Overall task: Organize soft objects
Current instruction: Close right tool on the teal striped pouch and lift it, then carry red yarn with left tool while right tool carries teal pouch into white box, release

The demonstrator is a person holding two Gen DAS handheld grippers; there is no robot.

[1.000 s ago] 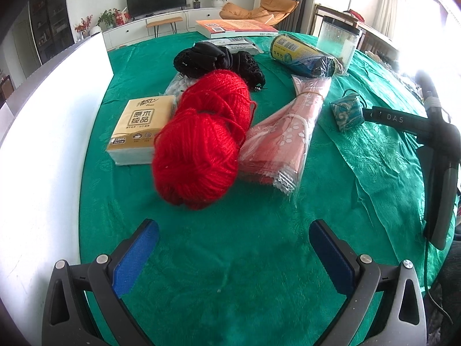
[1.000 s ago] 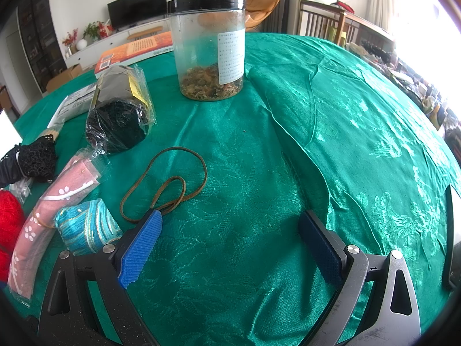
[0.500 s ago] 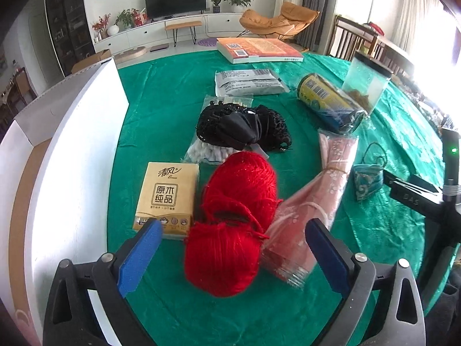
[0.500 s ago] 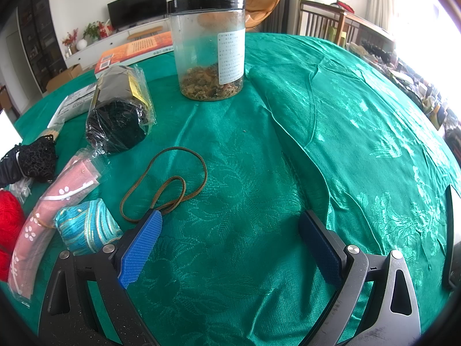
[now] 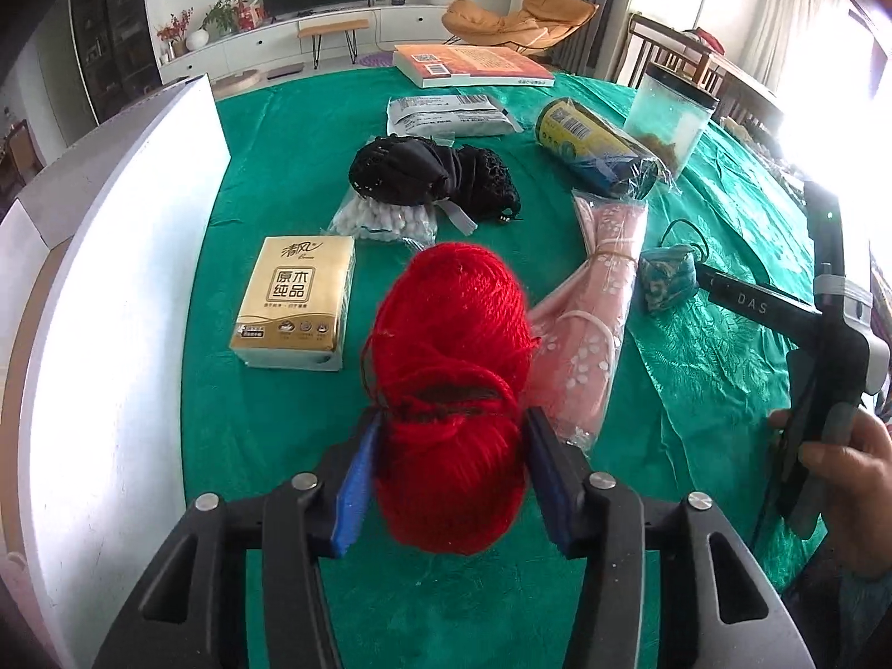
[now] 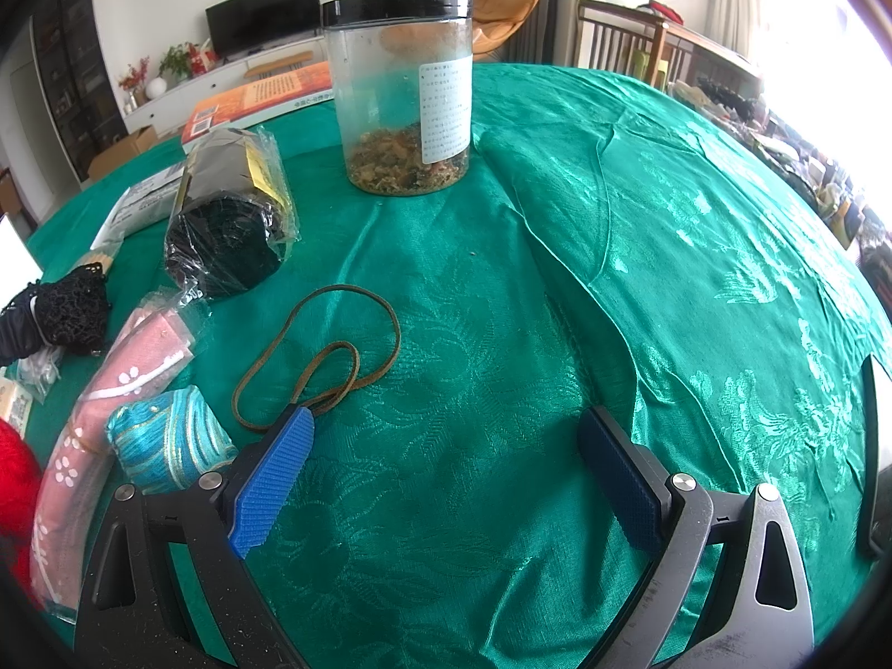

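Red yarn (image 5: 451, 390), two joined balls, sits between the blue pads (image 5: 354, 488) of the left gripper (image 5: 451, 479); jaws closing, both pads pressing the near ball, which bulges past them. The far ball sticks out ahead over the green-clothed counter (image 5: 267, 167); whether it clears the cloth I cannot tell.

Left of the yarn lies a gold tissue pack (image 5: 295, 301), flat on the cloth. Behind it a bag of cotton swabs (image 5: 379, 220) with a black mesh bundle (image 5: 429, 173) lying partly on top. Right of the yarn, a pink floral item in clear wrap (image 5: 591, 329), near end just beside the yarn. Past that a small teal pouch (image 5: 666, 281), then a wrapped dark roll (image 5: 596, 148) on its side and a clear jar with black lid (image 5: 669, 117), upright. Further back a grey packet (image 5: 446, 117) and an orange book (image 5: 474, 64). A white box wall (image 5: 128, 306) runs along the left edge.

Right gripper (image 6: 446, 474) hovers low over bare cloth, jaws wide, nothing between them. Its left pad (image 6: 273, 479) is near a brown cord loop (image 6: 323, 357) tied to the teal pouch (image 6: 167, 440). A hand (image 5: 847, 479) holds the right gripper's handle in the left view.
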